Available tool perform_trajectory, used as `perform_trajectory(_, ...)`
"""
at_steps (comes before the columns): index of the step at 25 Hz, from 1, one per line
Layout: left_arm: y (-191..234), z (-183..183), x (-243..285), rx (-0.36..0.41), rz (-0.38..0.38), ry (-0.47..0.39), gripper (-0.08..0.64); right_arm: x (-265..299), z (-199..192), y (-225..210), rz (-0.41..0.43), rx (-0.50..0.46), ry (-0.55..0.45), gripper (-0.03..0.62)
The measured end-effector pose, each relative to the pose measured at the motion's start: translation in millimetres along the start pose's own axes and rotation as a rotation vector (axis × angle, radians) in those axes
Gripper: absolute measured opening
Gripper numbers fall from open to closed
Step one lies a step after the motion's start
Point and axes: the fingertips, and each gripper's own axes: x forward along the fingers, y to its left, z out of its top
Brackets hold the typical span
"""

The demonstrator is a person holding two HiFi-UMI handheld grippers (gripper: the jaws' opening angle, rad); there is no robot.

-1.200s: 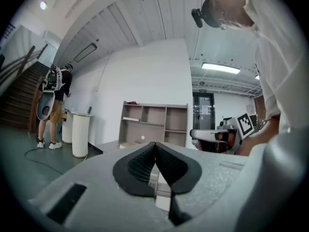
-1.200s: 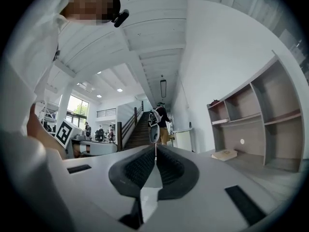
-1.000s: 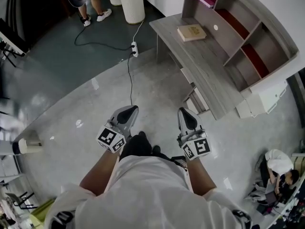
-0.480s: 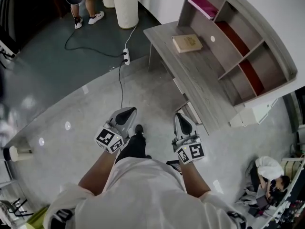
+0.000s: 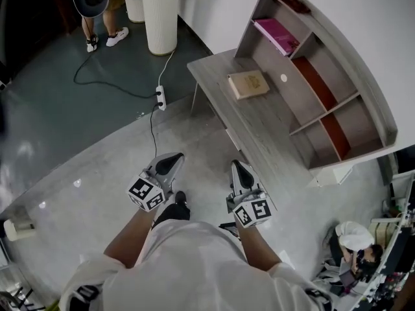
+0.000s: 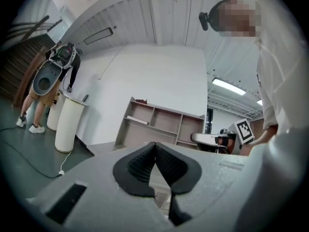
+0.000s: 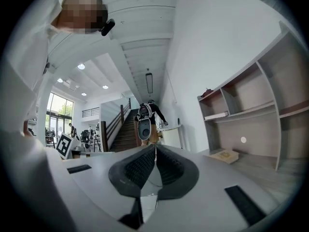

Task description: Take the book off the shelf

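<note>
Only the head view shows both at once: left gripper (image 5: 172,161) and right gripper (image 5: 238,169) held out level, side by side over the grey floor (image 5: 97,167), well short of the desk (image 5: 272,135). The pink book (image 5: 277,35) lies flat in an upper compartment of the shelf (image 5: 367,76), and a tan book (image 5: 248,83) is on the desk. Each gripper view shows its own jaws pressed together with nothing between them (right one also catches bright windows (image 7: 58,117) that neither other view shows)
</note>
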Motion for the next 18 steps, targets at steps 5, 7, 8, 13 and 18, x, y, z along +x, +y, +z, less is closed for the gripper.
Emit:
perform_trajectory(5, 36, 6, 18, -0.032, -0.033, -0.008, 0.015, 39, 8, -11, -0.020, -0.031, 0.004, 0.020)
perform_trajectory(7, 48, 7, 22, -0.037, -0.045, -0.006, 0.015, 51, 8, -19, -0.045, -0.019, 0.005, 0.020)
perform_trajectory(8, 55, 7, 23, -0.041, -0.047, -0.004, 0.015, 56, 8, -21, -0.054, -0.012, 0.003, 0.020)
perform_trajectory(13, 80, 8, 31, -0.063, -0.046, 0.002, 0.015, 76, 11, -36, -0.075, -0.011, 0.008, 0.020)
perform_trajectory(18, 105, 4, 49, -0.079, -0.037, 0.006, 0.015, 99, 16, -56, -0.086, -0.006, -0.016, 0.020)
